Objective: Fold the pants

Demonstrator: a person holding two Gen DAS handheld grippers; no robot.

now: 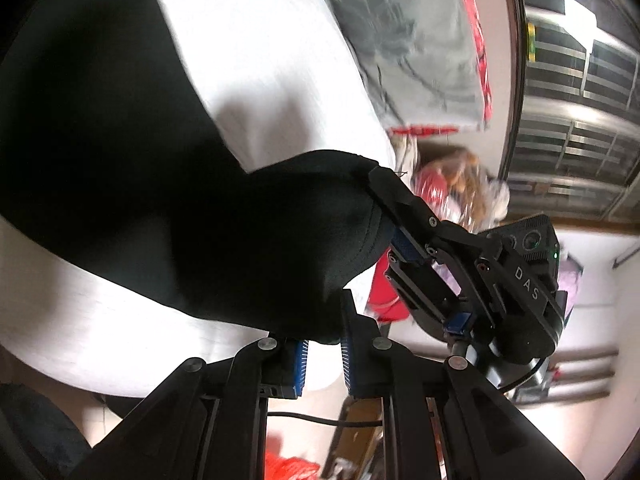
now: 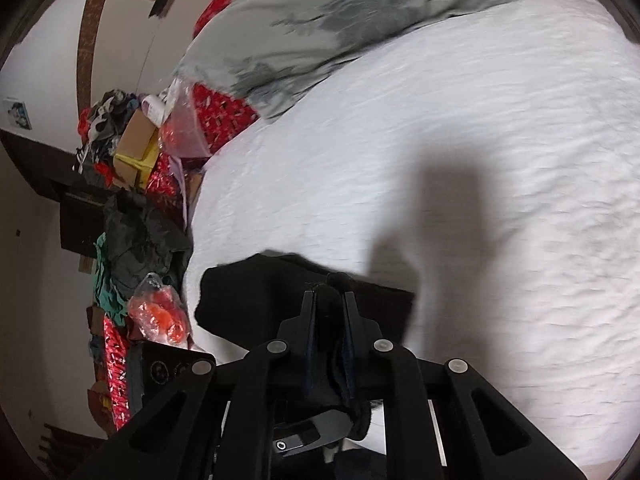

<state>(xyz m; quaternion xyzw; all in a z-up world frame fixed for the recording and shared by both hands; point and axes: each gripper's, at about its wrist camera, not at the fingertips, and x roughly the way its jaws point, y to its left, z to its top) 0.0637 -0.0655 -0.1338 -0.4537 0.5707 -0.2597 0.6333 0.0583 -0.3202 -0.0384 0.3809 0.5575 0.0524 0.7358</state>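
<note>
Pinching the black pants (image 1: 168,216), left tool (image 1: 324,344) and right tool (image 2: 330,300) should lift evenly above the bed (image 2: 480,160).

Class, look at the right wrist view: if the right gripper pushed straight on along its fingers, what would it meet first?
The right gripper is shut on the black pants, so that fabric lies first; just beyond it comes the white bedspread, probably, though depth is hard to judge.

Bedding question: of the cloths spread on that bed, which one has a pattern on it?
The grey cover at the far end, marked with darker grey brushy shapes. The white bedspread is plain, only crinkled, and the black pants are unpatterned.
</note>
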